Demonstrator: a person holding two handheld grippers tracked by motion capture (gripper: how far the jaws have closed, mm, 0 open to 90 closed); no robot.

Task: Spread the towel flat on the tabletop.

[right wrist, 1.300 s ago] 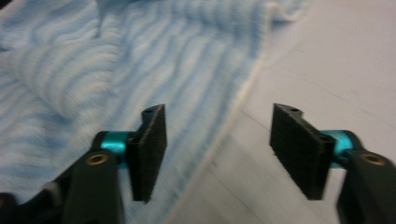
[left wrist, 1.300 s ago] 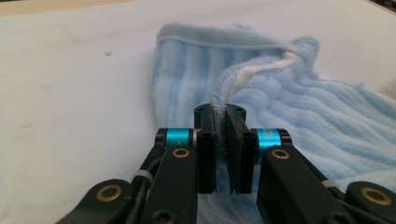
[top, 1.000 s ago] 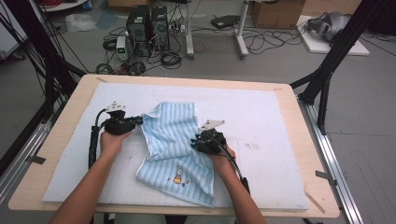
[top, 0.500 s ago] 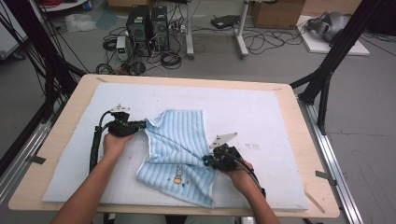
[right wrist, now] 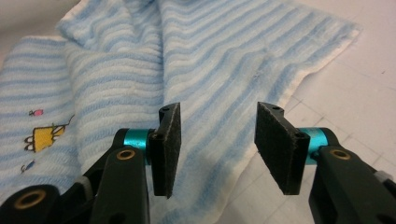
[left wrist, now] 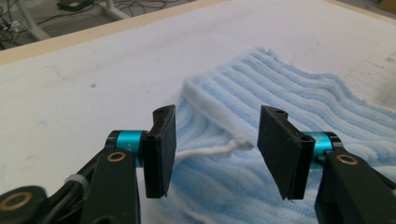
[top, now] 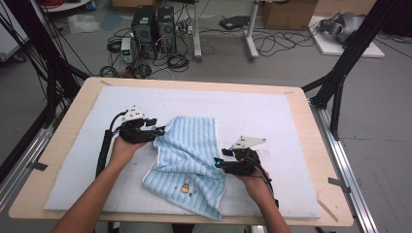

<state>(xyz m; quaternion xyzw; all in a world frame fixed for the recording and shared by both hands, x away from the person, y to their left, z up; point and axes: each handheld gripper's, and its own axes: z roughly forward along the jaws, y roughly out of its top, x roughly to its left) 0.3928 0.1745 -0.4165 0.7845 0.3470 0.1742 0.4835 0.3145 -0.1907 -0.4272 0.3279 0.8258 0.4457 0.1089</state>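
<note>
Towel (top: 187, 155) half folded, rumpled on desk (top: 291, 121); both grippers, left (top: 158, 131) and right (top: 219, 162), fingers wide apart, empty, at its edges. Smoothing left.

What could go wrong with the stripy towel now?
Both grippers are open. The left gripper may pinch just the loose white thread rather than the towel corner, so it could slip free. The right gripper hangs over the towel's edge and might grab too little cloth, leaving it bunched and crooked.
</note>
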